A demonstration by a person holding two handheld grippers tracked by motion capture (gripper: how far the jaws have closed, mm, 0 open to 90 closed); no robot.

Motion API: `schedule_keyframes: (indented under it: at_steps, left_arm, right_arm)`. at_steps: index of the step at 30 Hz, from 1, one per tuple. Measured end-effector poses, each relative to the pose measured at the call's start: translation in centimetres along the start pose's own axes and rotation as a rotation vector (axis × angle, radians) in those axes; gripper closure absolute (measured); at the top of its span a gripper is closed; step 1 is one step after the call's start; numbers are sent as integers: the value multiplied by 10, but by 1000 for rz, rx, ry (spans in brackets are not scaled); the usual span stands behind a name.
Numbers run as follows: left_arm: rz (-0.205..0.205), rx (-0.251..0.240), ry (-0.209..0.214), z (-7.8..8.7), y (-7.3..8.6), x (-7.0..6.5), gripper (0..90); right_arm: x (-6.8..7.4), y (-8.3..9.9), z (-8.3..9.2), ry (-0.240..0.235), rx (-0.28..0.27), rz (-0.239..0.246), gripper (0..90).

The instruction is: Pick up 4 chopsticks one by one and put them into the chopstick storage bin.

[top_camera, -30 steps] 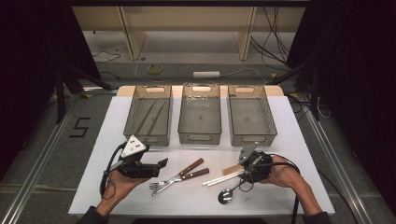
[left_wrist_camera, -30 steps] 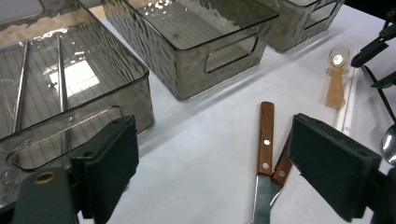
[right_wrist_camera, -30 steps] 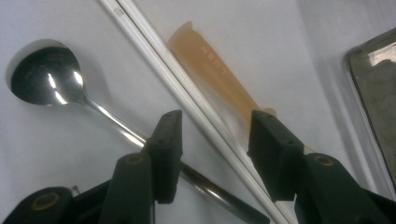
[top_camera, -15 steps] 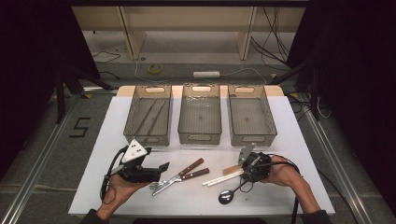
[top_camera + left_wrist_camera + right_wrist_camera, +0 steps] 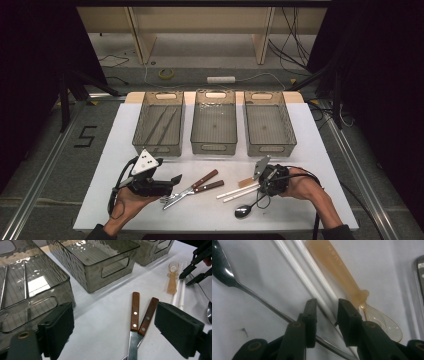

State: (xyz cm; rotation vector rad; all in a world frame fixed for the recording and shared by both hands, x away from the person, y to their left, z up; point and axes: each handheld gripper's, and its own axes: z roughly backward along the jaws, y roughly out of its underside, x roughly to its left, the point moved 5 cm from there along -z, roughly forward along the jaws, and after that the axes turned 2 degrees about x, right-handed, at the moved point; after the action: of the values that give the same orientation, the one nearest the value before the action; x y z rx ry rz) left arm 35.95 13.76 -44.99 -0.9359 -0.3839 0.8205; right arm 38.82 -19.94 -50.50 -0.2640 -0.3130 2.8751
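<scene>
The pair of white chopsticks [image 5: 312, 280] lay on the white table [image 5: 115, 145], just beside the amber plastic spoon [image 5: 342, 272]. The right gripper [image 5: 325, 312] straddled them, its jaws just closing in, pads not yet pressing. The metal spoon [image 5: 229, 272] lay on the chopsticks' other side. The left gripper [image 5: 112, 325] stood released above two wooden-handled utensils [image 5: 136, 315], near the chopsticks.

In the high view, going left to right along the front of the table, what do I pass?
Left gripper → two wooden-handled utensils → white chopsticks → right gripper, its jaws just closing around the chopsticks.
</scene>
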Motion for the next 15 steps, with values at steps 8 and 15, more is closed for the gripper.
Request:
schedule_keyframes:
  at_steps: [8,15]
  left_arm:
    - [1,1,2,0,0,0,156]
    - [1,1,2,0,0,-1,156]
  right_arm:
    - [2,-2,0,-8,32,58,712]
    - [1,-4,-1,-25,48,74,719]
